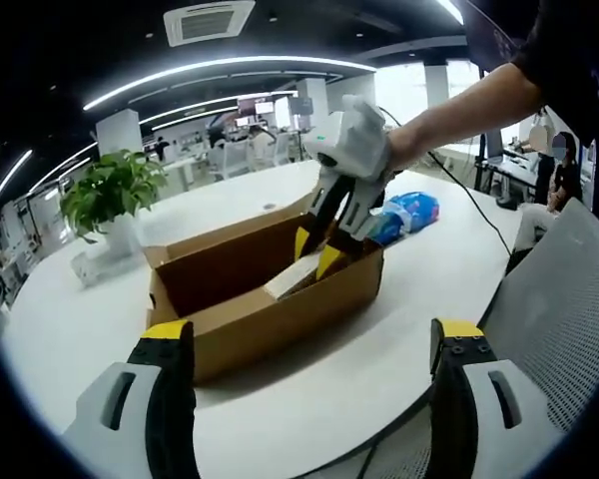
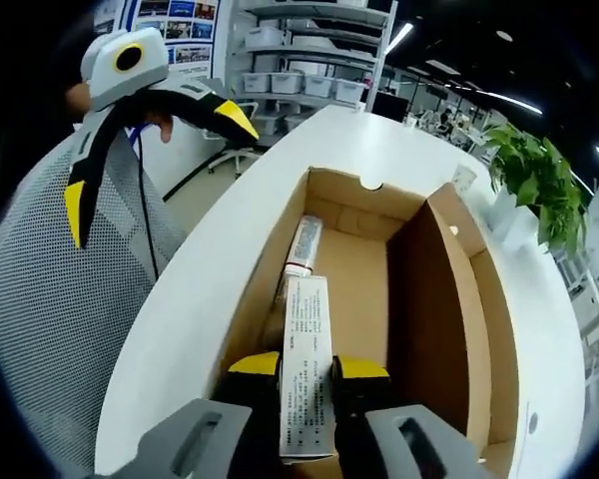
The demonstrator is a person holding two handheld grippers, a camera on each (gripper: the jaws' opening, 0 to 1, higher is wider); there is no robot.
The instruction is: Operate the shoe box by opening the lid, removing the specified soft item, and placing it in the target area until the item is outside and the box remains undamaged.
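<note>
On the white table (image 1: pixel 399 329) in the left gripper view sits a brown shoe box (image 1: pixel 270 299) with its lid (image 1: pixel 220 232) up at the back. The left gripper (image 1: pixel 309 344) rises from the bottom of this view, near the box but not touching it. Its two yellow-tipped jaws stand wide apart with nothing between them. The right gripper (image 1: pixel 317 254) reaches down into the box from above, and a person's hand (image 1: pixel 404 150) holds it. Its yellow tips are close on each side of a long white packet (image 1: pixel 295 276) that pokes up at the box's right end. Behind the box lies a blue and white bag (image 1: pixel 409 212). A green plant (image 1: pixel 110 190) in a white pot stands at the far left of the table. A grey mesh chair (image 1: pixel 559 319) is on the right.

In the right gripper view we look straight down into the box (image 2: pixel 434 299). Here the inside shows: plain brown walls and floor, and the lid (image 2: pixel 494 319) standing up on the right. The right gripper (image 2: pixel 307 371) has its jaws narrow, squeezing the white packet (image 2: pixel 306 369) on both sides. The packet is long and flat, with small print on it and a thin red line. It is inside the box, along the left wall. Beyond it lies a clear wrapped thing (image 2: pixel 301 242), and I cannot tell what that is. The left gripper (image 2: pixel 150 150) hangs at the top left, over the grey chair (image 2: pixel 60 339), with its jaws wide. The plant (image 2: pixel 534 175) is at the top right.
</note>
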